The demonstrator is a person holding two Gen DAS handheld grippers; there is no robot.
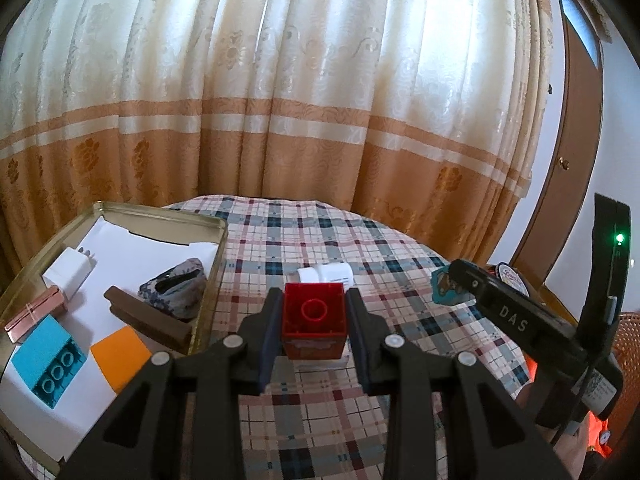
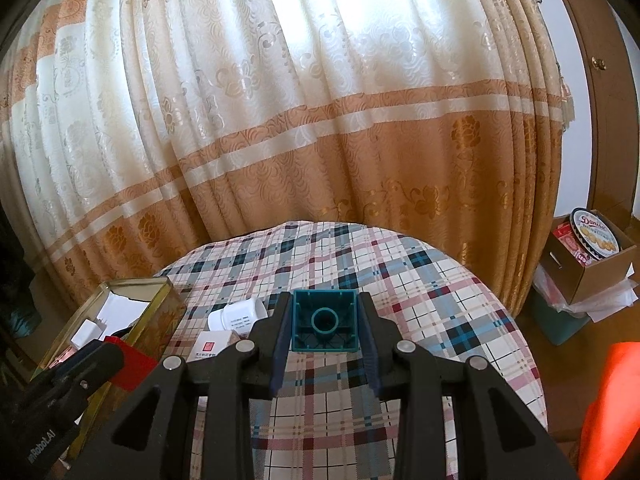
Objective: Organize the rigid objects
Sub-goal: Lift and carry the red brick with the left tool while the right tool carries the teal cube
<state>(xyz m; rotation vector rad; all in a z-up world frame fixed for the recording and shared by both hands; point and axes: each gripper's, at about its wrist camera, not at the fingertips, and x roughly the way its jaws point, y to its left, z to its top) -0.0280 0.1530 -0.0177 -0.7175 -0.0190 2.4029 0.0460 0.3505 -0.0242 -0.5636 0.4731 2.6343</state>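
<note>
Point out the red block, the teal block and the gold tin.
red block (image 1: 313, 314), left wrist view, its open hollow underside
teal block (image 2: 324, 320), right wrist view, its hollow underside by the inner tube
gold tin (image 1: 208, 280), left wrist view, its right wall

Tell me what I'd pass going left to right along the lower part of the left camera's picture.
Turquoise toy brick → orange card → dark wooden block → gold tin's rim → red toy brick clamped in the left tool → bear sticker → right tool.
</note>
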